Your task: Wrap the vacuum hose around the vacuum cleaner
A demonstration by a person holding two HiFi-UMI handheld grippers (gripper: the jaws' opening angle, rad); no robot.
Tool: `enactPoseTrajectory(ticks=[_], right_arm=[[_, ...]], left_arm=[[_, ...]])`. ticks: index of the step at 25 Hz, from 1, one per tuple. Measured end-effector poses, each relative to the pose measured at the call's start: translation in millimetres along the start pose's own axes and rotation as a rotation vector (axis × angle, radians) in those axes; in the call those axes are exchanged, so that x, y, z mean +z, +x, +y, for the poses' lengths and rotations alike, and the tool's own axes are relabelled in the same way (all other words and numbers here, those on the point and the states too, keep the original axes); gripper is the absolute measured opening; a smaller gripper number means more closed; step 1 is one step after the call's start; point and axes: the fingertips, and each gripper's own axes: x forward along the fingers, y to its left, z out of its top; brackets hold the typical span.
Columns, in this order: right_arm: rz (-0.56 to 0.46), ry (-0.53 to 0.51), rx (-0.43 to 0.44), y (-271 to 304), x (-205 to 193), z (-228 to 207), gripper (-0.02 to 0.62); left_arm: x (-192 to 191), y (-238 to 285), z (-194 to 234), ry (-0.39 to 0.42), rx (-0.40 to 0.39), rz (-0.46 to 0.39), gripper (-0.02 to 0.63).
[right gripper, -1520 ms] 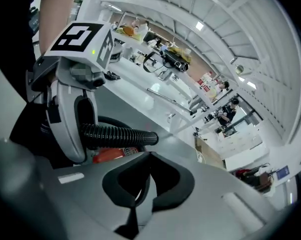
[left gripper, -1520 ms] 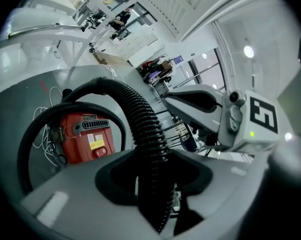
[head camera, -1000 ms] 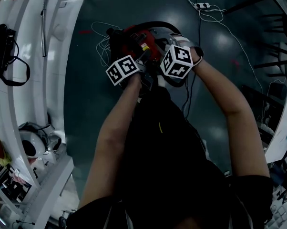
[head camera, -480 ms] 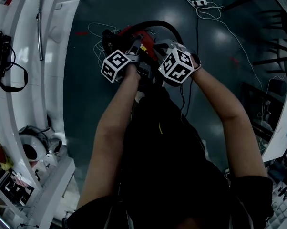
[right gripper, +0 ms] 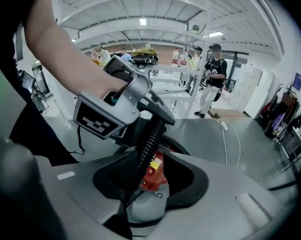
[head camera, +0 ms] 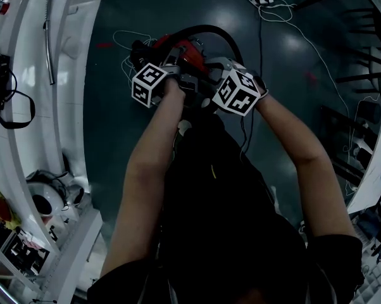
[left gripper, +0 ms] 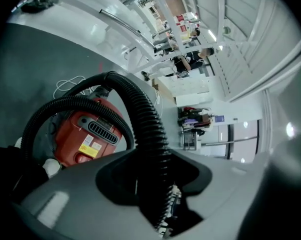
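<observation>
The red canister vacuum cleaner (head camera: pixel 185 50) sat on the dark floor (head camera: pixel 146 11) just ahead of the person's feet. Open floor lay beyond it and to the right, white shelving (head camera: pixel 32 138) closed the left edge, and a loose white cable (head camera: pixel 124 43) lay beside its left flank. The black ribbed hose (left gripper: pixel 145 114) arched over the machine's far side. In the left gripper view it rose out of the jaws, bent over and looped round the red body, whose vent grille and yellow label showed only there. The left gripper (left gripper: pixel 153 184) was clamped on the hose. The right gripper (right gripper: pixel 150 184) had just been opening its jaws, and the hose ran loosely between them. Only its view showed the hose slanting down from the other gripper, and people standing well behind.
</observation>
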Motion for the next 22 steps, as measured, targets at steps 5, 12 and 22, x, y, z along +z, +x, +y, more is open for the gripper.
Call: enactPoseTrajectory(ticks=[5, 12, 22], right_arm=[[0.001, 0.026, 0.014, 6, -9, -6, 0.16], [-0.023, 0.11, 0.073, 12, -9, -14, 0.155], [0.063, 0.146, 0.152, 39, -33, -6, 0.209]], left_arm=[[1, 6, 0, -0.006, 0.017, -0.025, 0.169], [7, 14, -1, 0.002, 0.031, -0.038, 0.169], [4, 23, -3, -0.021, 0.031, -0.059, 0.167]])
